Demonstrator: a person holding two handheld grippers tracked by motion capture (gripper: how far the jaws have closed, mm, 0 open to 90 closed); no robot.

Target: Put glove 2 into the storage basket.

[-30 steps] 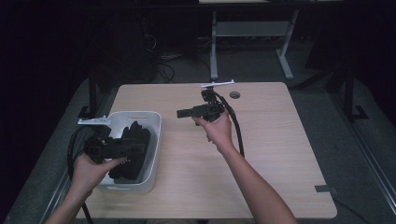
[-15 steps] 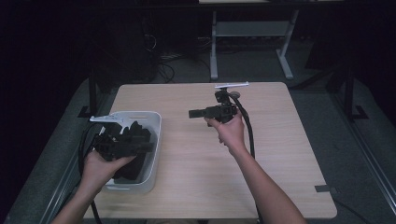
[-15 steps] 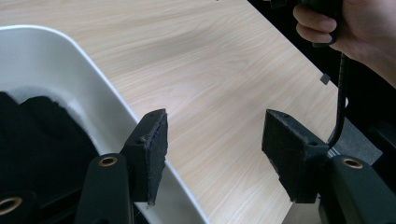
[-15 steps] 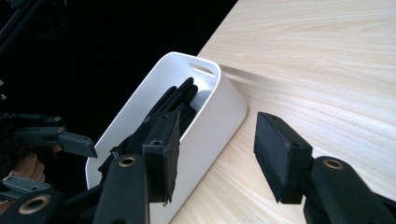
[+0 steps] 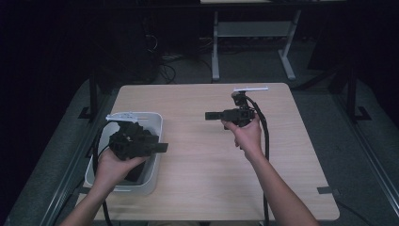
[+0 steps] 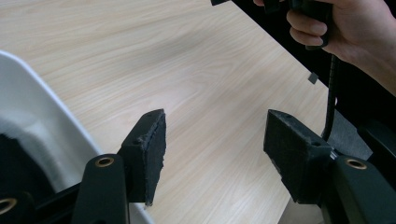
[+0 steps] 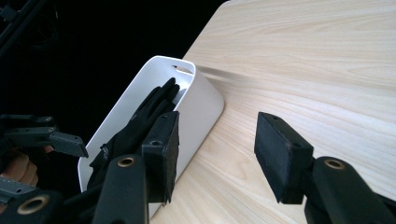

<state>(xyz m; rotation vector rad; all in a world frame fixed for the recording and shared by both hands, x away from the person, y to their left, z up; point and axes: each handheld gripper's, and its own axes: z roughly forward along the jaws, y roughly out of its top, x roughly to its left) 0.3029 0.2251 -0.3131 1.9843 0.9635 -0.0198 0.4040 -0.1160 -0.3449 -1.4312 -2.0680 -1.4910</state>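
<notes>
A white bin (image 5: pixel 153 141) holding dark cloth-like items (image 7: pixel 140 119) sits at the left edge of the tabletop (image 5: pixel 197 155). The left gripper (image 6: pixel 212 154) hovers over the bin's right rim, its jaws spread, having just been opening, with nothing between them. The right gripper (image 7: pixel 217 149), well apart above the tabletop's middle, points toward the bin, jaws apart and empty.

The right tool (image 7: pixel 215 154) has its two black padded jaws standing apart with nothing between them, above the pale wood-grain counter (image 7: pixel 303 65). Ahead and left of the tool stands a white rounded plastic bin (image 7: pixel 198 100) with a black glove-like cloth (image 7: pixel 144 114) inside. Far left, a hand holds the left tool (image 7: pixel 56 137).
</notes>
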